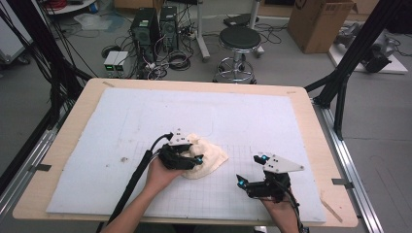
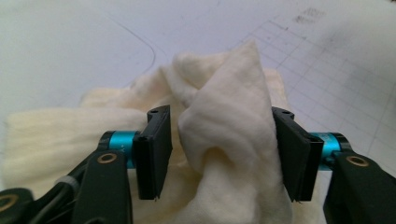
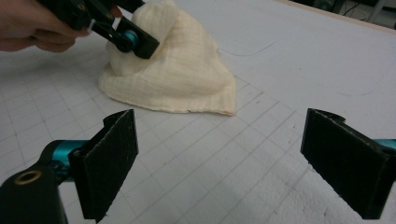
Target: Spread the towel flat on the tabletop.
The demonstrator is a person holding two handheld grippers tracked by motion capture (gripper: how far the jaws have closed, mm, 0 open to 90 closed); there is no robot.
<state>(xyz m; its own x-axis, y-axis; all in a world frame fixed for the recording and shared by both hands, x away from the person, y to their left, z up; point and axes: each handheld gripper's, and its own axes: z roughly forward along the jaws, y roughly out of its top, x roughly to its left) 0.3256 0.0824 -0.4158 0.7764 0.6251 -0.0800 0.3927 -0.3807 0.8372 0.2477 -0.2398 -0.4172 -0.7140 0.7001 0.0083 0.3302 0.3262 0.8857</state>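
While the crumpled cream cotton cloth (image 1: 206,158) lies just below the middle of the high view on the white gridded desk (image 1: 291,116), the left gripper (image 2: 219,154) straddles a raised fold with fingers (image 2: 154,149) parted, and the right gripper (image 3: 224,163) at lower right stands wide open, empty.

Cloth (image 1: 206,156) on mat (image 1: 145,121), centre-front; left gripper (image 1: 192,162) over its left side; right gripper (image 1: 250,170) apart, to its right.

Cream cloth (image 1: 206,158) lay crumpled on the white mat (image 1: 272,116); one fold stood upright, bunched.
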